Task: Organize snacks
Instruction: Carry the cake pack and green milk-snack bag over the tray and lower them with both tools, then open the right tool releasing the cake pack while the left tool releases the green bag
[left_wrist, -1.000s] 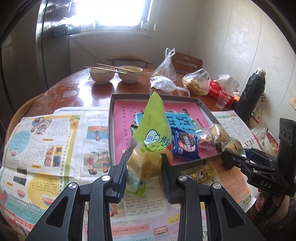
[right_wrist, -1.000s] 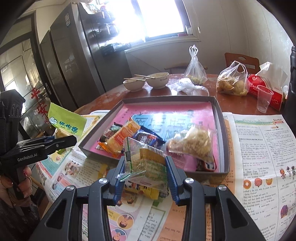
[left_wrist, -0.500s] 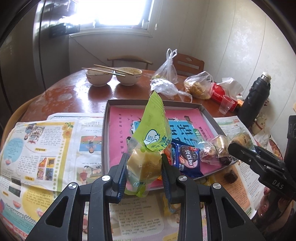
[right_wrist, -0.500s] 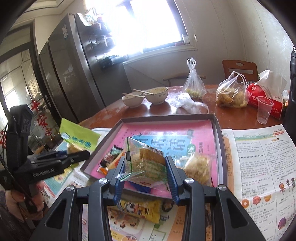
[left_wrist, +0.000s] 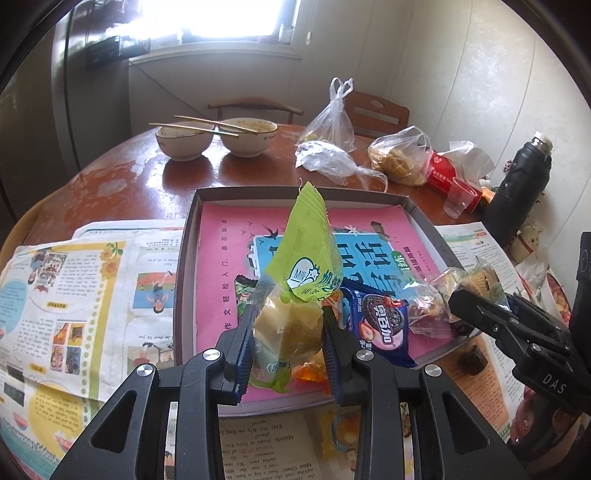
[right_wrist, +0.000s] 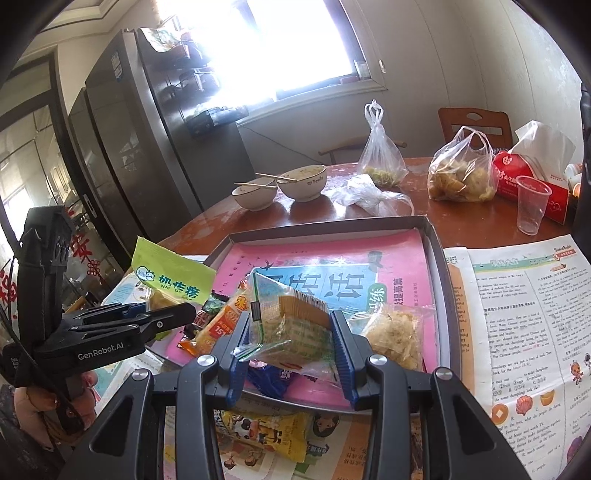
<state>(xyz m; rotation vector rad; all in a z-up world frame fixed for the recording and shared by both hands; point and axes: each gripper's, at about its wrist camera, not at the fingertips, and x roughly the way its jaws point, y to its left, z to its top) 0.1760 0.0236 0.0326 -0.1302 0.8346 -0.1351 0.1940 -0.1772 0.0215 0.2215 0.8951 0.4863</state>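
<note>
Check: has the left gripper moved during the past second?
Yes. The left gripper, holding the green snack, advanced over the tray.

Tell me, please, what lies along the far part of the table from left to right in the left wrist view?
Two bowls with chopsticks → clear plastic bags → bag of fried snacks → red tissue pack → plastic cup → black flask.

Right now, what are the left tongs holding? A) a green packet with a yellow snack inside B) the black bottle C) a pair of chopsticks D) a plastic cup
A. The left tongs are shut on the green packet, pinching its clear lower part where the yellow snack shows, above the near edge of the tray. The plastic cup, chopsticks and black bottle all stand farther back on the table.
</note>
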